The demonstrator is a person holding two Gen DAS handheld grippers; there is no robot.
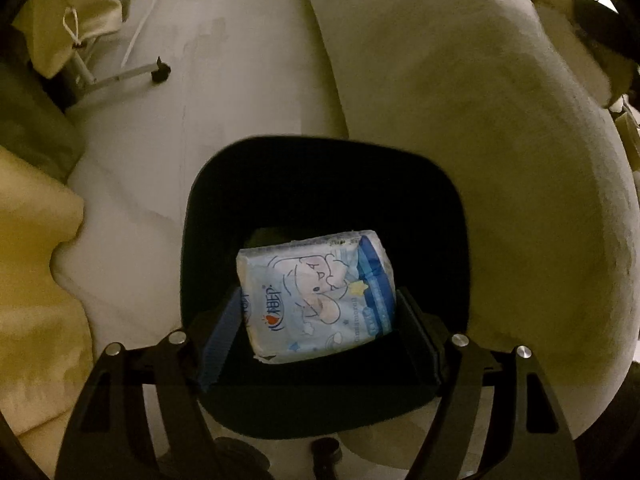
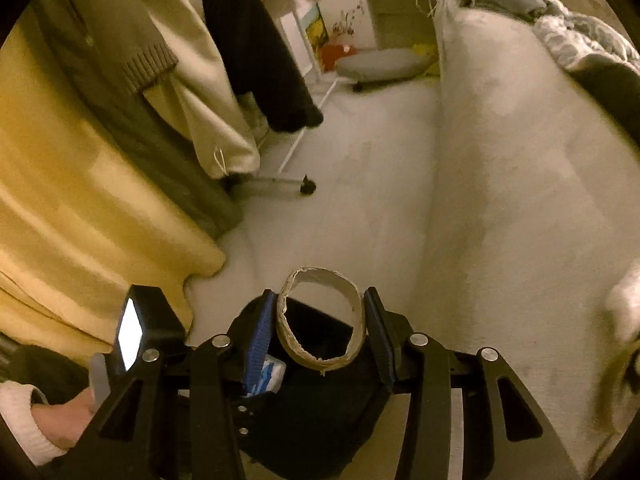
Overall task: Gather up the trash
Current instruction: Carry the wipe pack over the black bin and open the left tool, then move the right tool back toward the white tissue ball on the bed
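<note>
Above the open black bin point(image 1: 320, 184), a blue-and-white tissue pack point(image 1: 316, 296) with a cartoon print is pinched between the blue-padded fingers of the left gripper point(image 1: 320, 320), its lower end level with the bin's near rim. Over the same bin point(image 2: 332, 408), a squashed cardboard tube point(image 2: 320, 320) is clamped by the right gripper point(image 2: 324, 328), held end-on so that the floor is seen through its ring. Below the tube, a corner of the pack point(image 2: 272, 376) is seen beside the left pad. Pale floor point(image 1: 224, 80), a beige bed edge point(image 1: 460, 140) and a yellow blanket point(image 2: 80, 208) surround the bin.
</note>
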